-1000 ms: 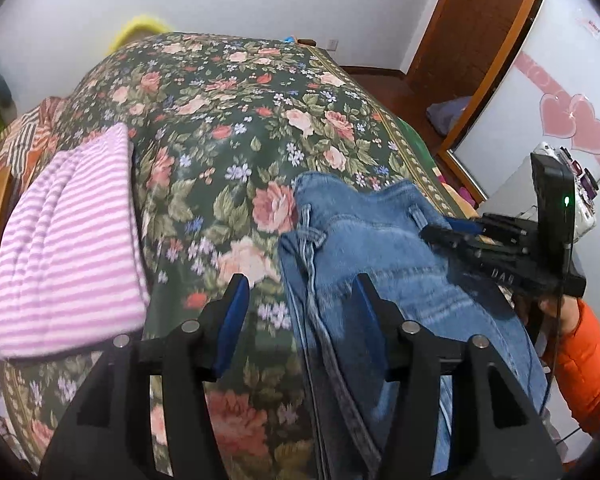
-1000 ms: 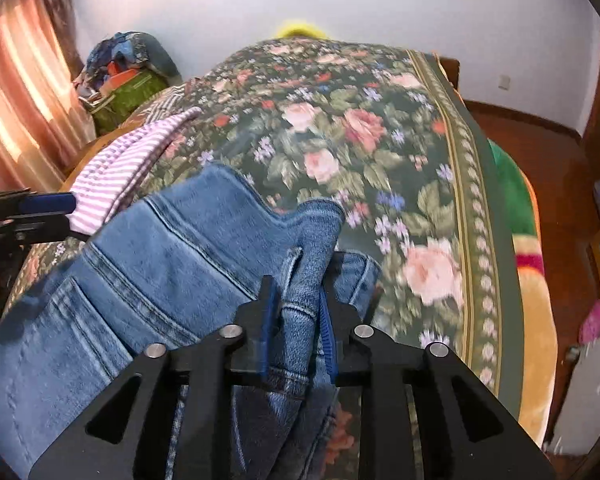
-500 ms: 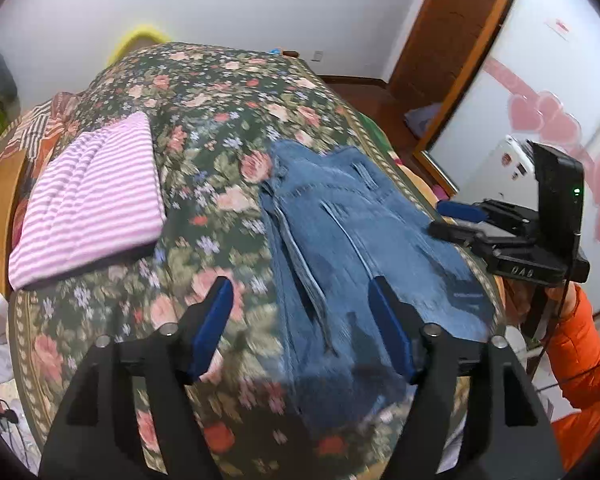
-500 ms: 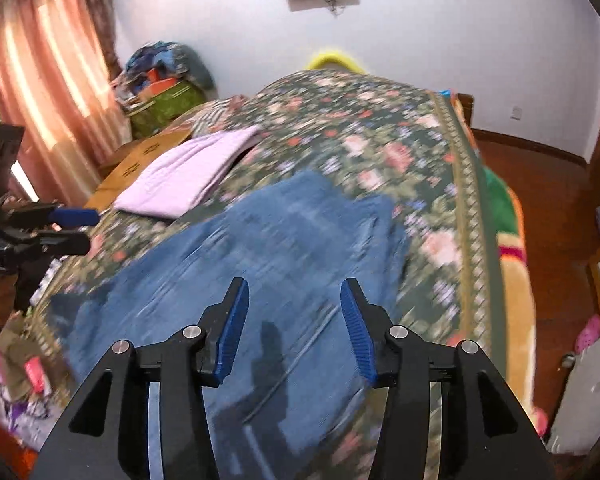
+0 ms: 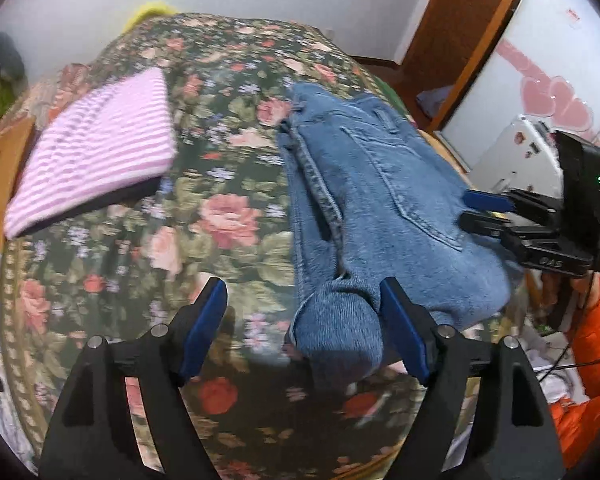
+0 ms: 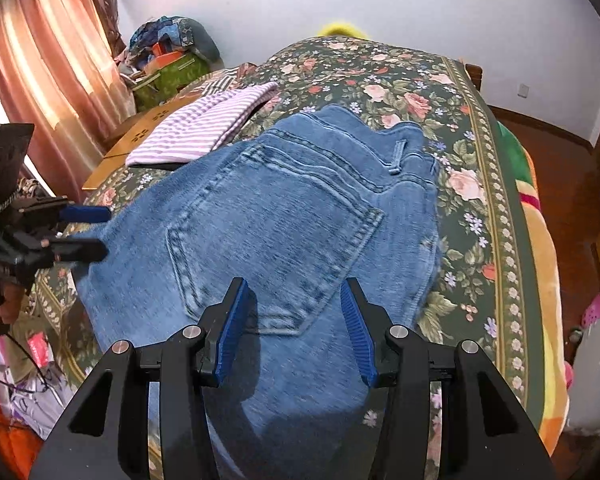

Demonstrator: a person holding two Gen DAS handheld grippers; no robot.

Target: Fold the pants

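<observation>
Blue jeans (image 6: 284, 216) lie folded in half lengthwise on the floral bedspread (image 6: 396, 80), back pocket up; their legs run off the near edge of the bed. They also show in the left wrist view (image 5: 372, 200). My left gripper (image 5: 304, 332) is open and empty above the near fold of the jeans. My right gripper (image 6: 294, 328) is open and empty, hovering over the seat of the jeans. Each gripper shows in the other's view: the right (image 5: 480, 212), the left (image 6: 86, 232).
A folded pink striped garment (image 5: 96, 152) lies on the bed left of the jeans. A wooden board (image 6: 116, 148) and piled clutter (image 6: 168, 56) stand by the curtain. A white cabinet with hearts (image 5: 548, 92) and a door stand on the right.
My right gripper let go of the jeans' waistband and opened. Both grippers pulled back from the bed, and the jeans now lie flat on it.
</observation>
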